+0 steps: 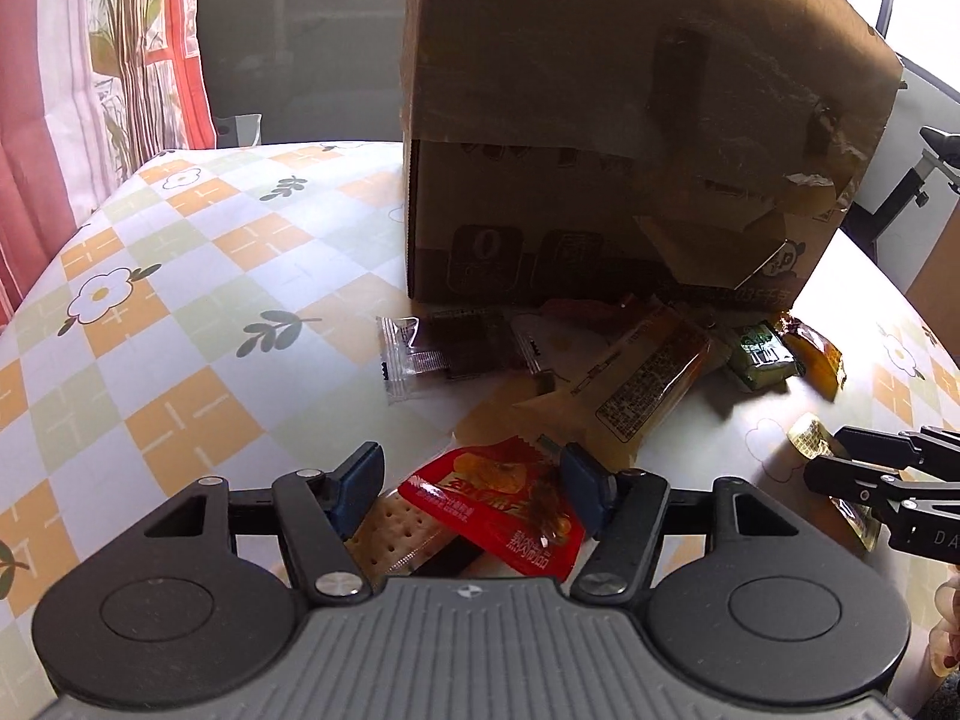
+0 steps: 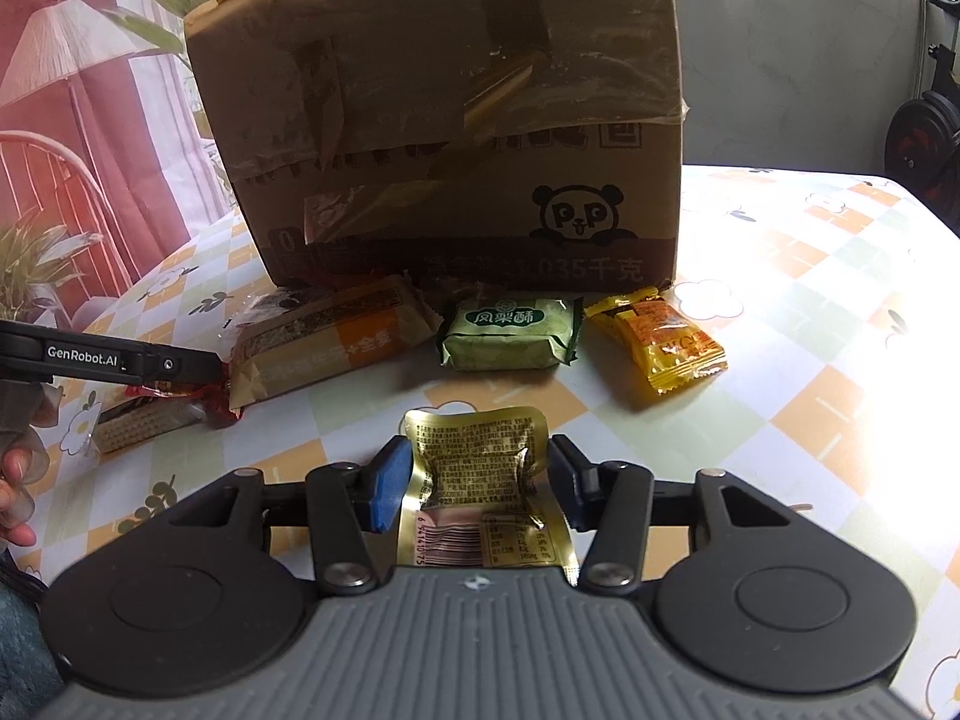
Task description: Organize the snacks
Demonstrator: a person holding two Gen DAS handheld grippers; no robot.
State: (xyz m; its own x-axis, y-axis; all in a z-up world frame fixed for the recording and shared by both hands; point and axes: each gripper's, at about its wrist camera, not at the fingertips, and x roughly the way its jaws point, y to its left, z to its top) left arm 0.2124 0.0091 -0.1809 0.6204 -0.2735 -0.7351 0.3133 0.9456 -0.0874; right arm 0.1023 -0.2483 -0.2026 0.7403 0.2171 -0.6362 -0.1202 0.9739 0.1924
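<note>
My left gripper (image 1: 474,489) hangs low over the table, jaws apart around a red snack packet (image 1: 504,504) that lies on a cracker packet (image 1: 396,534); its right pad touches the red packet's edge and the left pad stands just clear. The right wrist view shows that gripper's finger (image 2: 180,366) above the red packet (image 2: 216,405) and the crackers (image 2: 138,426). My right gripper (image 2: 477,480) is shut on a crinkled gold foil packet (image 2: 477,450), pads against both its sides. The left wrist view has the right gripper (image 1: 834,456) at the right edge with the gold packet (image 1: 807,435).
A tall cardboard box (image 2: 450,120) stands behind the snacks on the checked tablecloth (image 1: 180,300). In front of it lie a long beige bar (image 2: 324,342), a green cake packet (image 2: 510,333), a yellow packet (image 2: 660,342) and a clear wrapper (image 1: 444,354). A person's hand (image 2: 18,480) is at the left.
</note>
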